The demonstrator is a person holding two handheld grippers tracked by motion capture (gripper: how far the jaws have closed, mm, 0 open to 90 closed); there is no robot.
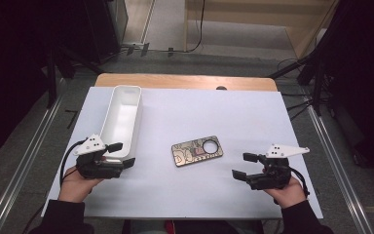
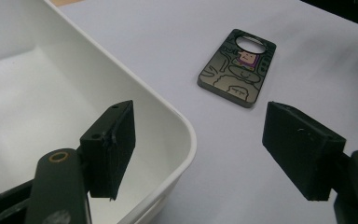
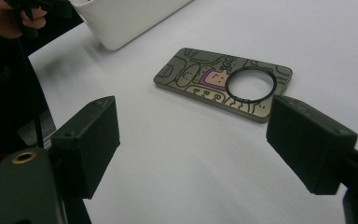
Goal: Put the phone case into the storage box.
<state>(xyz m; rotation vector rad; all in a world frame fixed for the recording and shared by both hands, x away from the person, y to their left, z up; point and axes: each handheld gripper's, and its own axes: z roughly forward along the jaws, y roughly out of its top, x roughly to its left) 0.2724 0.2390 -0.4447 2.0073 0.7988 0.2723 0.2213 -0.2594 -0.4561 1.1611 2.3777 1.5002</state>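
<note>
Olive-brown and printed with cartoon line drawings, the phone case (image 1: 197, 150) lies flat on the white table cover (image 1: 224, 112), near the middle and between your two hands. Its long axis runs across the table, slightly tilted, with the round camera cutout at the end that faces your right side. That end is what your next move likely turns on: the right gripper (image 1: 246, 165) sits just to the right of the case and a little nearer to you, jaws pointing left toward it. In the right gripper view the case (image 3: 223, 83) lies ahead and slightly to the right of the gap, close but not touched. Your right gripper's jaws stand wide apart with nothing between them, and your right hand (image 1: 287, 191) holds the tool roughly level, low over the table.

Your left gripper (image 1: 119, 153) is also spread, and it straddles the near corner of the white bin (image 1: 121, 114): in the left gripper view one jaw hangs inside the bin (image 2: 32, 93) and the other outside, with no pad pressing the wall. From there the case (image 2: 237, 67) lies well off, ahead and to the right, so your right hand looks the nearer one for the pickup.
</note>
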